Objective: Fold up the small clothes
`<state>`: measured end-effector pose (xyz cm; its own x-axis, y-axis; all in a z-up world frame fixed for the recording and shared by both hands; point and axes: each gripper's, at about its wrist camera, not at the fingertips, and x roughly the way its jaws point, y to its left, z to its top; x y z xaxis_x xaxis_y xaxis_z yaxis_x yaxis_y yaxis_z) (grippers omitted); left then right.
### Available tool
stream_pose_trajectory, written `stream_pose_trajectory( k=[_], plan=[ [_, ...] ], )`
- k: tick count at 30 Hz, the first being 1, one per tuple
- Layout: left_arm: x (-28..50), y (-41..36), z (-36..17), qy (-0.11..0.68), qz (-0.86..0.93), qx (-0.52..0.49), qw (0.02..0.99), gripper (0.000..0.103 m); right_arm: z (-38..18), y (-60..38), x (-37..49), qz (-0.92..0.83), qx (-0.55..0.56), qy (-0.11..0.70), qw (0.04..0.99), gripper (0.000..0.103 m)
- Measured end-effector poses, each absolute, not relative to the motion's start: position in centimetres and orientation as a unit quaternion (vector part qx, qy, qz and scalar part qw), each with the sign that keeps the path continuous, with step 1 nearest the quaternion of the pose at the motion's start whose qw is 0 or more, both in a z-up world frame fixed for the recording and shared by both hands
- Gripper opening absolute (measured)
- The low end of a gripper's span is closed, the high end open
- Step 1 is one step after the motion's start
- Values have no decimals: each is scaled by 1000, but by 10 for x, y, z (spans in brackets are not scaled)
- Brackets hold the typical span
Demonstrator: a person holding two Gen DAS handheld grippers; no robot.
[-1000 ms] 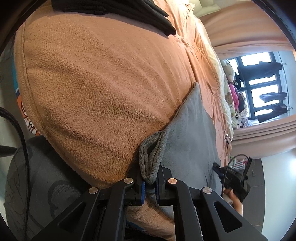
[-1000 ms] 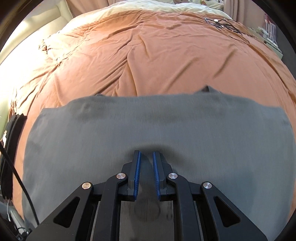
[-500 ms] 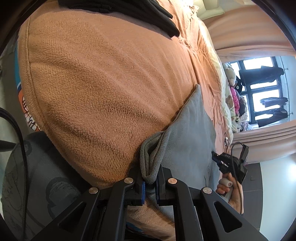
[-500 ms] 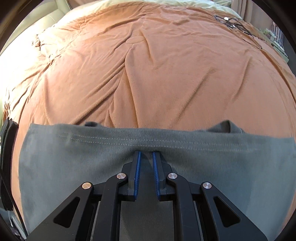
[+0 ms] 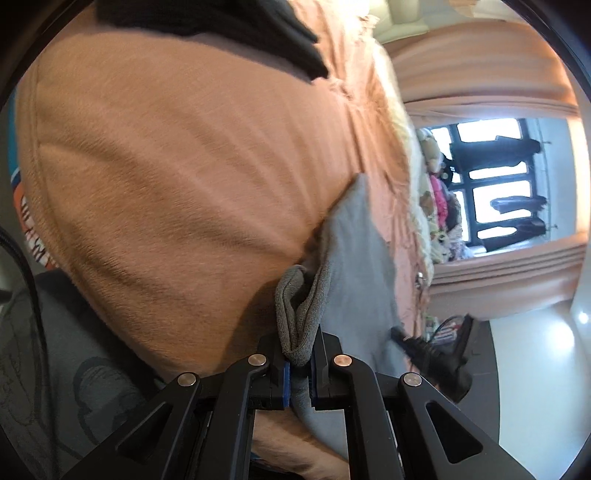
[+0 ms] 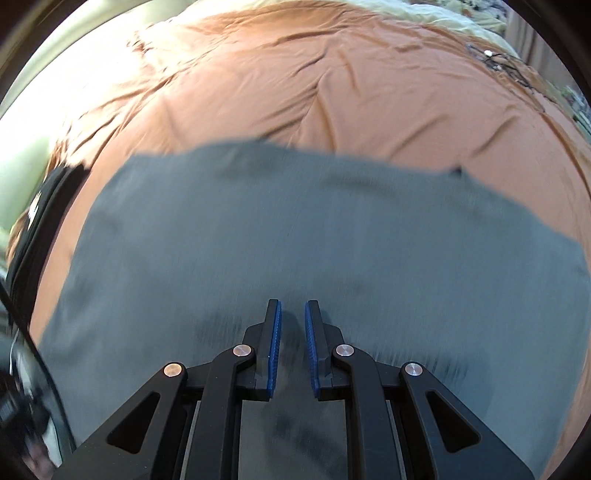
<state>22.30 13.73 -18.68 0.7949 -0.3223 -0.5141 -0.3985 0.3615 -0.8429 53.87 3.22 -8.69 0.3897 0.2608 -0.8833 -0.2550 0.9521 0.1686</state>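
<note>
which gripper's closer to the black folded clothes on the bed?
Left, probably. The black folded clothes lie across the orange blanket from the left gripper; the right gripper sees them off at the grey garment's left edge.

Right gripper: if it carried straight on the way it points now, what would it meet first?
Most likely the grey garment. The right gripper points down at cloth spread over the orange blanket, and grey fabric fills the view ahead of its fingertips. Blur hides how close it is.
</note>
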Motion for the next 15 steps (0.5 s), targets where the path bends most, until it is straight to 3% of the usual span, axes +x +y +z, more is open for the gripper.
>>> stream_pose_trajectory(
  k=[15],
  plan=[
    [260,109,-115,275,-118,-537,789,6,-102,-6,420,197,65,503,839,10]
  ],
)
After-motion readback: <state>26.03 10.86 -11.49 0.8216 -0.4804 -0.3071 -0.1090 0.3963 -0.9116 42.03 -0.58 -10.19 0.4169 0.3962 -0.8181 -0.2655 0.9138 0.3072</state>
